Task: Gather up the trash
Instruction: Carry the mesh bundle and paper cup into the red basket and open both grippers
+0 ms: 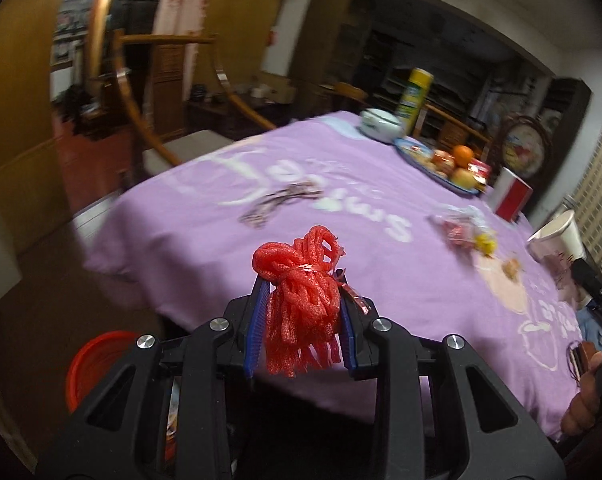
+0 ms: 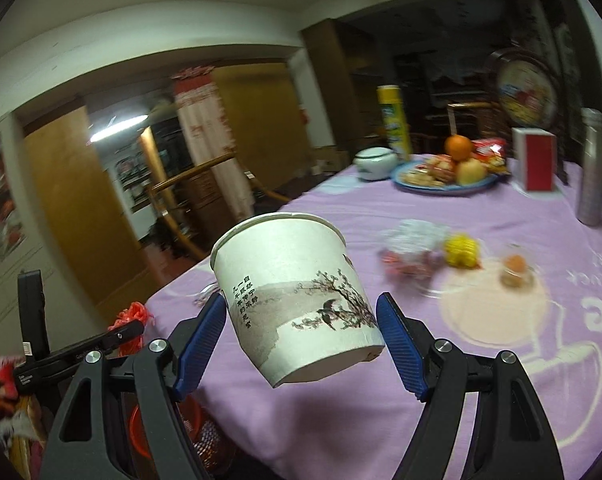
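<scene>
Indoors, left gripper (image 1: pixel 303 300) clamps red foam netting (image 1: pixel 301 300); right gripper (image 2: pixel 301 336) straddles paper cup (image 2: pixel 297 300), grip unclear, over purple tablecloth (image 2: pixel 501 400).

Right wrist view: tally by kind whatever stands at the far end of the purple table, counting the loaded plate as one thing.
Yellow can: 1
White lidded jar: 1
Blue plate piled with fruit and snacks: 1
Red and white box: 1
Metal flask: 1
Total: 5
</scene>
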